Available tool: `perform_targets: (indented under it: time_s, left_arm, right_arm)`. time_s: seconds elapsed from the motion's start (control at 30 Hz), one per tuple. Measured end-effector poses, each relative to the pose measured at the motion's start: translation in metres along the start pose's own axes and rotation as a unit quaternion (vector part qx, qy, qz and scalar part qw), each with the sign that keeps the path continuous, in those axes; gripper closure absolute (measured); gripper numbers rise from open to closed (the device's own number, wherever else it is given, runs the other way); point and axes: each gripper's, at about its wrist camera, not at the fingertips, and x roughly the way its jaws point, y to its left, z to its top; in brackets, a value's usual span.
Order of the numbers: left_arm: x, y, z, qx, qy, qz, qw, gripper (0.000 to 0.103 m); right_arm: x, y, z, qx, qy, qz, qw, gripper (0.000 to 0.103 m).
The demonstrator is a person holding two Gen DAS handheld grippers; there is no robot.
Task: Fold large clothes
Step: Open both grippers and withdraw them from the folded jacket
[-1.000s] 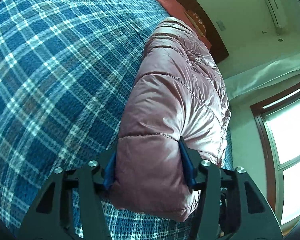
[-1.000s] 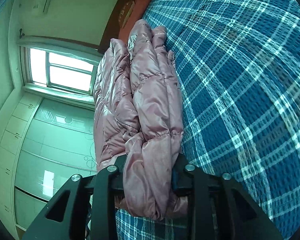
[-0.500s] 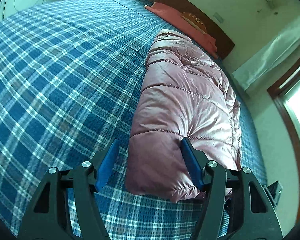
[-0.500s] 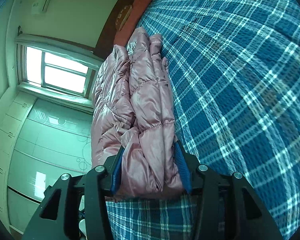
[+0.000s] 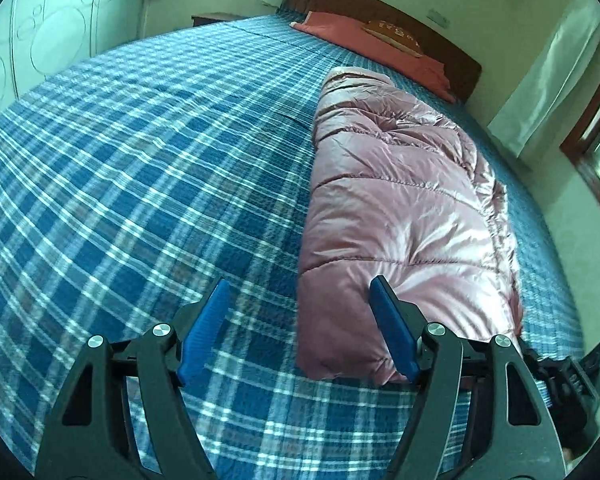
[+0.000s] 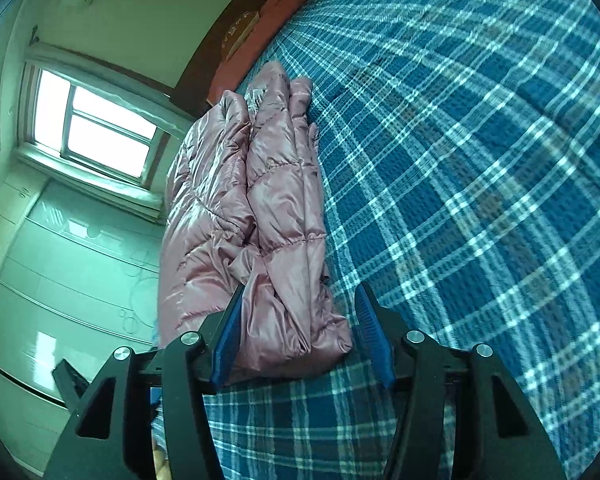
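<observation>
A pink quilted puffer jacket (image 5: pixel 396 208) lies folded into a long narrow bundle on the blue plaid bedspread (image 5: pixel 140 160). My left gripper (image 5: pixel 300 284) is at its near end with the jaws opening. The left pad (image 5: pixel 206 332) stands over bare bedspread, and the right pad (image 5: pixel 392 332) is at the jacket's corner. In the right wrist view the jacket (image 6: pixel 276 200) shows its stacked layers. Its end sits between the opening jaws of my right gripper (image 6: pixel 300 288). The left pad (image 6: pixel 230 332) brushes the fabric and the right pad (image 6: pixel 374 336) is just off it.
Red pillows (image 5: pixel 364 36) lie against a dark wooden headboard (image 5: pixel 460 64) at the far end of the bed. A window (image 6: pixel 96 128) and pale wardrobe doors (image 6: pixel 60 280) stand beyond the bed's edge next to the jacket. Broad plaid bedspread (image 6: pixel 480 200) stretches on the jacket's other side.
Both grippers were shut on the jacket's end and have opened and let it go. Both have drawn back a little, and the left view has rolled towards level.
</observation>
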Motion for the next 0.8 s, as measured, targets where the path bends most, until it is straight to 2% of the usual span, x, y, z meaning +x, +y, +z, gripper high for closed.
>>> perform_targets:
  time_s: [0.2,0.33,0.4,0.5,0.57,0.67,0.8]
  left_arm:
    - [-0.015,0.0,-0.005,0.038,-0.014,0.044,0.9982,0.03]
    - [-0.025,0.0,-0.01,0.05,-0.021,0.057,0.9969,0.029]
    - [-0.03,0.0,-0.014,0.056,-0.027,0.065,0.9959,0.024]
    - [-0.038,-0.002,-0.018,0.067,-0.037,0.073,0.9944,0.022]
    - [-0.046,-0.004,-0.022,0.075,-0.044,0.079,0.9931,0.018]
    - [-0.06,-0.01,-0.024,0.088,-0.059,0.084,0.9908,0.012]
    - [-0.084,-0.021,-0.023,0.11,-0.085,0.087,0.9864,0.009]
  right_arm:
    - [-0.027,0.018,-0.01,-0.042,-0.017,-0.057,0.997,0.045]
    - [-0.042,0.031,-0.019,-0.081,-0.031,-0.102,0.991,0.042]
    - [-0.048,0.038,-0.026,-0.102,-0.036,-0.128,0.986,0.042]
    - [-0.056,0.047,-0.037,-0.132,-0.041,-0.169,0.976,0.041]
    - [-0.063,0.053,-0.045,-0.148,-0.048,-0.19,0.969,0.035]
    - [-0.077,0.064,-0.057,-0.172,-0.063,-0.209,0.961,0.032]
    - [-0.093,0.086,-0.069,-0.196,-0.082,-0.217,0.953,0.03]
